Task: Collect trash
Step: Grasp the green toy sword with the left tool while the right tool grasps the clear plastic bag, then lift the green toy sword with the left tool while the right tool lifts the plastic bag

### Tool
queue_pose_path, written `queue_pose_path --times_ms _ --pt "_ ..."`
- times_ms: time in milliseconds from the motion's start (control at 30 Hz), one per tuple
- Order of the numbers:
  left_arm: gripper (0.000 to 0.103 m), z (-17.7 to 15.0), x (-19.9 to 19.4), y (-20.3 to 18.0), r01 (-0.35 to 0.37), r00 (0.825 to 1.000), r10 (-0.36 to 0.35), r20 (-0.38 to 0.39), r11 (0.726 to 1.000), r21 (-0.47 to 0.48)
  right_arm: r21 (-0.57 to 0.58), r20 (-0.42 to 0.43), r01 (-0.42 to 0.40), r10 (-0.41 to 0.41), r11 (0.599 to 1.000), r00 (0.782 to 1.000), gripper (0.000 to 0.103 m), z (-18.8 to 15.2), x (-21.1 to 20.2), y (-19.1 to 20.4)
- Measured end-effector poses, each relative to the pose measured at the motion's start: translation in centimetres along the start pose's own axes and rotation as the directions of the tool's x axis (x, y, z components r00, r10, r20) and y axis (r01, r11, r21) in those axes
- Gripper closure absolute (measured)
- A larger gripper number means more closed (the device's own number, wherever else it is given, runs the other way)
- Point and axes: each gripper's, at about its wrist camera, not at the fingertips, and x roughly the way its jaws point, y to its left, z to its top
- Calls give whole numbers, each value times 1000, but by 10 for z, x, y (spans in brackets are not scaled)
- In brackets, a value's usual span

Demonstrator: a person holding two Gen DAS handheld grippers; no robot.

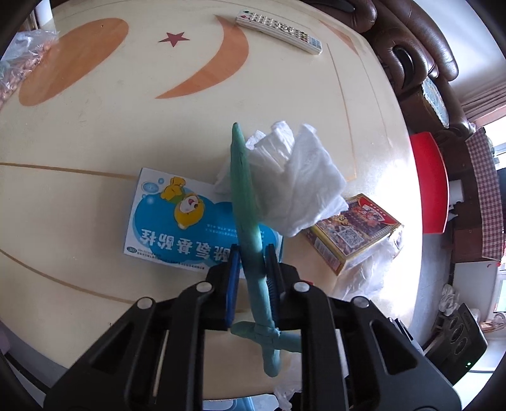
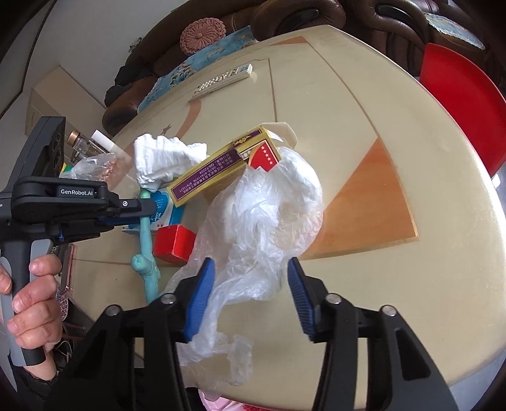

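Note:
My left gripper (image 1: 252,253) is shut on a teal toy sword (image 1: 243,189), gripping the blade just above the crossguard. A crumpled white tissue (image 1: 294,177) lies against the right side of the blade, over a blue and white carton (image 1: 177,221). In the right wrist view, my right gripper (image 2: 250,264) stands open around a crumpled clear plastic bag (image 2: 262,215) that hangs over the table's edge. The left pad touches the bag; the right pad stands clear of it. A yellow and red box (image 2: 218,170) rests behind the bag. The left gripper (image 2: 148,208) with the sword (image 2: 145,234) shows at the left.
The round cream table (image 1: 95,142) also holds a white remote (image 1: 278,30), a small red box (image 2: 174,243) and a bag of nuts (image 1: 22,63). A red chair (image 2: 465,95) and a brown sofa (image 1: 411,47) stand beyond it. A person's hand (image 2: 31,294) grips the left handle.

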Motion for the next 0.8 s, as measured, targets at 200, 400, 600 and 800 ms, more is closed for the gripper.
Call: queue_pose_path --times_ms 200,400,600,800 --pt "86 -4 -5 4 25 1000 -25 11 1000 7 6 12 -6 6 1000 1000 78 1 -2 -2" --pt "86 -8 -15 11 54 998 -54 26 998 12 10 52 1 -1 1000 999 84 1 -16 -7" --pt "87 -17 -26 15 65 997 -66 50 997 32 23 82 32 -34 999 996 85 1 -29 -12" --pt "87 -28 -38 16 74 994 -78 71 996 56 33 144 71 -75 997 987 85 3 -49 -13"
